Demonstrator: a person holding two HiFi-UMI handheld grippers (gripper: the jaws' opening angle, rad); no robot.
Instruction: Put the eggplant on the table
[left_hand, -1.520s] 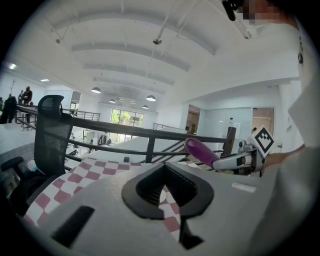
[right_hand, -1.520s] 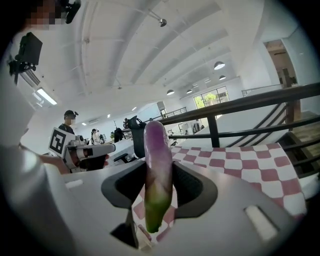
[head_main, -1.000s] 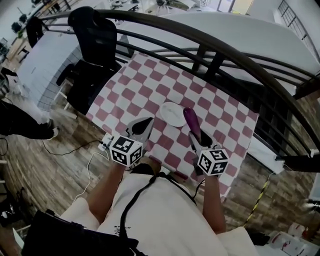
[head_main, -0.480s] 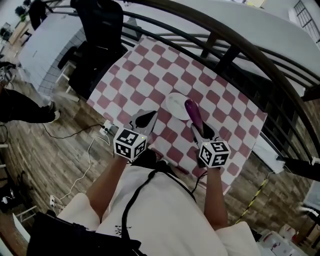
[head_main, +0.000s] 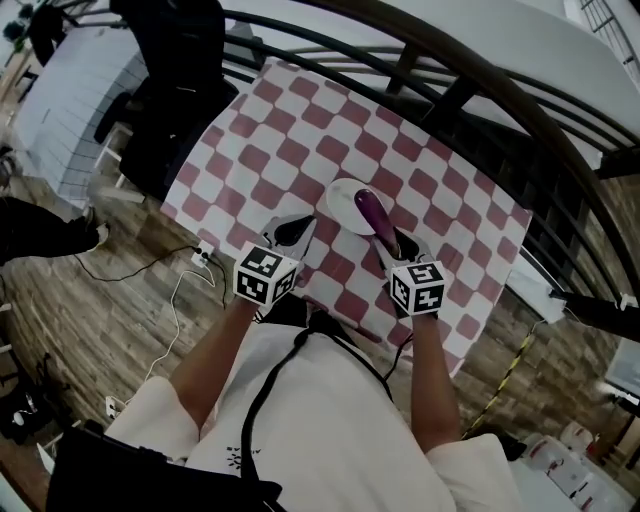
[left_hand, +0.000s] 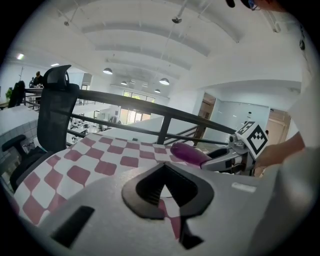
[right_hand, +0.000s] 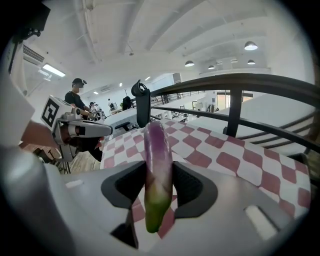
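A long purple eggplant (head_main: 372, 210) with a green stem end (right_hand: 156, 212) sticks forward out of my right gripper (head_main: 386, 234), which is shut on it near the stem. It hangs above the pink-and-white checkered table (head_main: 300, 130), its tip over the right rim of a white plate (head_main: 343, 203). In the right gripper view the eggplant (right_hand: 158, 150) stands between the two black pads. My left gripper (head_main: 294, 229) hovers left of the plate, jaws together, nothing in them. The left gripper view shows the eggplant (left_hand: 189, 153) and the right gripper (left_hand: 235, 156) off to its right.
A curved black railing (head_main: 480, 90) runs along the table's far side. A black office chair (head_main: 170, 60) stands at the far left corner. A cable and power strip (head_main: 200, 262) lie on the wooden floor beside the near left edge. People stand far off (right_hand: 77, 92).
Both grippers have sunk toward the table and moved slightly forward. The eggplant's tip, earlier beside the plate, now overlaps the plate's right rim.
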